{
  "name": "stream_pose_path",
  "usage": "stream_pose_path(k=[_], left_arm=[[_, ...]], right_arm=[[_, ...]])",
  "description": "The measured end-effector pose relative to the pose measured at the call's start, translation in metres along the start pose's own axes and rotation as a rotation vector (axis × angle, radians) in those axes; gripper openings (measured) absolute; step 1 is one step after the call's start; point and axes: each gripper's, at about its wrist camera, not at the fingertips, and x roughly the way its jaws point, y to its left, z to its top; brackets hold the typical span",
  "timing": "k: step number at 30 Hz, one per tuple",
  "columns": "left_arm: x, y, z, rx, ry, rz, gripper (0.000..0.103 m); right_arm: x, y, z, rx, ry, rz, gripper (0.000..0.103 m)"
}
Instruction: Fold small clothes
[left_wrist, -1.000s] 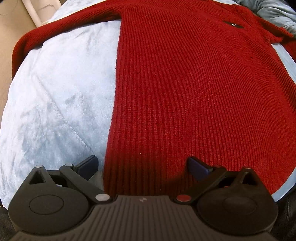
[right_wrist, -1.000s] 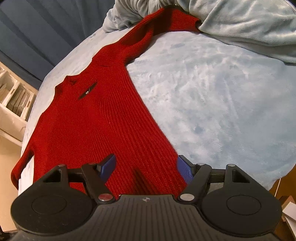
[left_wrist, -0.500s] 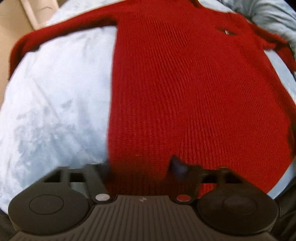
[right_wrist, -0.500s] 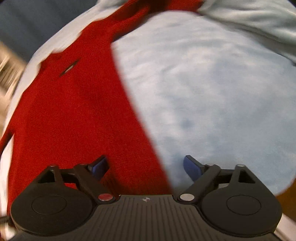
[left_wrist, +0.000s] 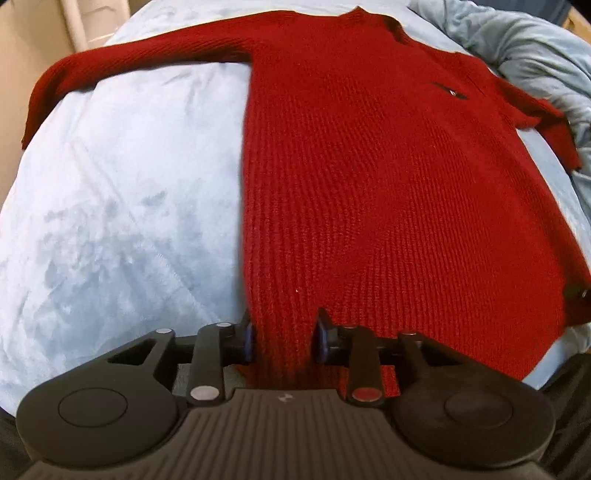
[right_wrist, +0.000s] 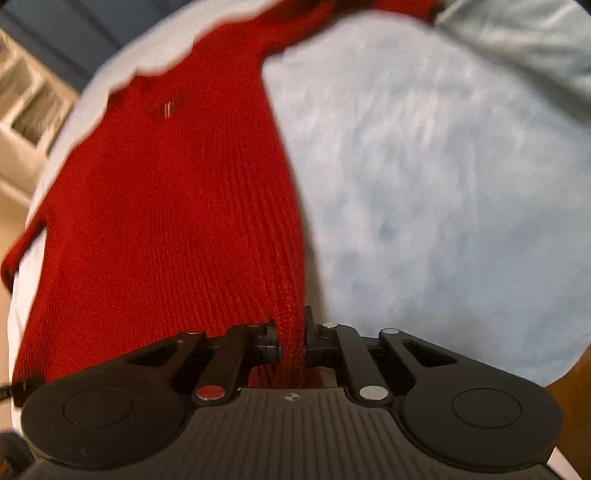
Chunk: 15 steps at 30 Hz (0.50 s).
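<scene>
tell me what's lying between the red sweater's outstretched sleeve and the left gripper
Only bare light blue blanket lies between the sleeve of the red sweater and the left gripper, shown in the left wrist view.

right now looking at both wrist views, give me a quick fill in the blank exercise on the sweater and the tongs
1. The knit sweater lying spread on the pale blue blanket is ____ in colour.
2. The right tongs are closing on the sweater's bottom ____.
3. Between the fingers of the left tongs, which are closing too, sits a bunch of the ____.
4. In the left wrist view, one long ____ stretches out towards the upper left.

Missing words: red; hem; sweater; sleeve
</scene>
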Motion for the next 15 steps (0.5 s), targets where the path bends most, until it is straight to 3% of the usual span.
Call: stream_pose_path(k=[1, 2, 3, 5, 9, 13, 15], left_arm=[[-0.002, 0.001, -0.002, -0.008, -0.003, -0.002, 0.046], [-0.004, 0.002, -0.004, -0.007, -0.006, -0.003, 0.055], [-0.006, 0.003, -0.005, -0.001, -0.007, 0.008, 0.064], [-0.010, 0.007, -0.009, 0.000, -0.015, 0.025, 0.076], [-0.017, 0.016, -0.015, -0.034, -0.016, 0.019, 0.081], [-0.022, 0.008, -0.024, 0.028, -0.020, 0.039, 0.081], [-0.024, 0.002, -0.030, 0.071, -0.015, 0.040, 0.082]], right_arm=[[0.000, 0.003, -0.002, -0.017, -0.012, -0.029, 0.030], [-0.002, 0.003, -0.004, -0.023, -0.025, -0.043, 0.048], [-0.007, 0.002, -0.006, -0.013, -0.044, -0.052, 0.058], [-0.022, -0.009, -0.011, 0.038, -0.105, -0.042, 0.058], [-0.047, -0.033, -0.021, 0.124, -0.158, 0.007, 0.058], [-0.041, -0.024, -0.032, -0.060, -0.044, -0.098, 0.058], [-0.035, -0.017, -0.042, -0.133, 0.009, -0.109, 0.058]])
